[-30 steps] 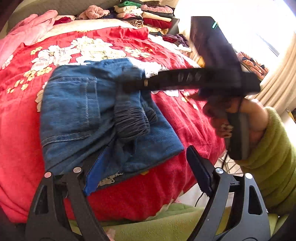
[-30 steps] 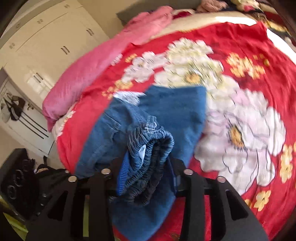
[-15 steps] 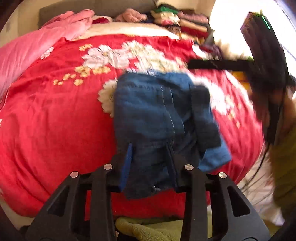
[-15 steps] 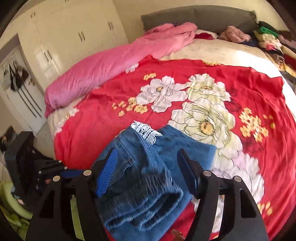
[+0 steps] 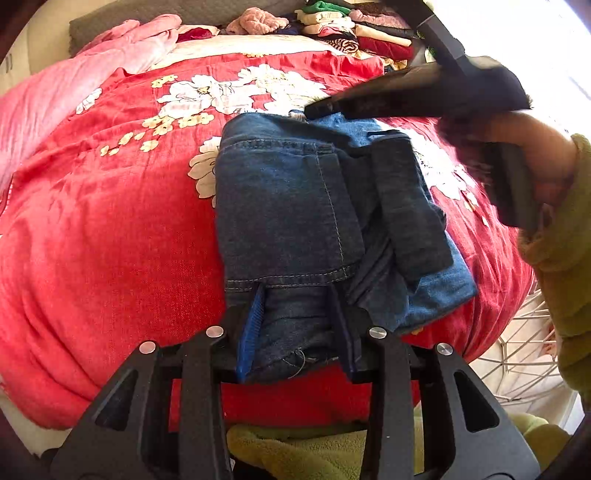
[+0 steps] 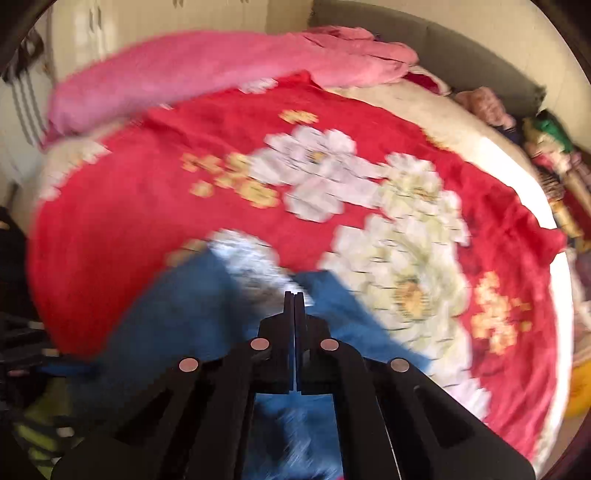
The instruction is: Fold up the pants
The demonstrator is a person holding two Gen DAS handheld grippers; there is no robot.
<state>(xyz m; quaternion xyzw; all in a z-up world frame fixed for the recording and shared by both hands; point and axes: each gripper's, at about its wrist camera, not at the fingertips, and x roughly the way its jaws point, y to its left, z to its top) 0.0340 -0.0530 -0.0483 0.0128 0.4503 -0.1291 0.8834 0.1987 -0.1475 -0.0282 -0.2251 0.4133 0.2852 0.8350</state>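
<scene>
Left wrist view, near to far: my left gripper [image 5: 299, 328] is narrow and clamps the near hem edge of the jeans [image 5: 295, 206]; the blue pads press the denim from both sides. The jeans lie folded in a thick bundle on the red flower blanket [image 5: 110, 240], near the bed edge closest to me. A dark waistband part lies across the right side of the bundle, and a lighter blue corner sticks out at the right, not tidy yet. Further, over the far edge of the jeans, the right gripper [image 5: 314, 109] comes in, held by a hand [image 5: 532, 155] in a green sleeve. In the right wrist view, which is much blurred, its jaws have just been closing and stand fully together w/ nothing between them; blue denim is only below and around.

Handling, my judgement: denim is soft but rather heavy and thick when doubled, not slippery, not fragile. Several layers make the bundle springy, so the fold may open again if I release too soon. Best hold is at a hem or seam edge, through all layers, as the left does now. The loose right corner probably needs a pinch and a tuck. At the far side, by the headboard, is a pile of folded clothes [image 5: 354, 29].
</scene>
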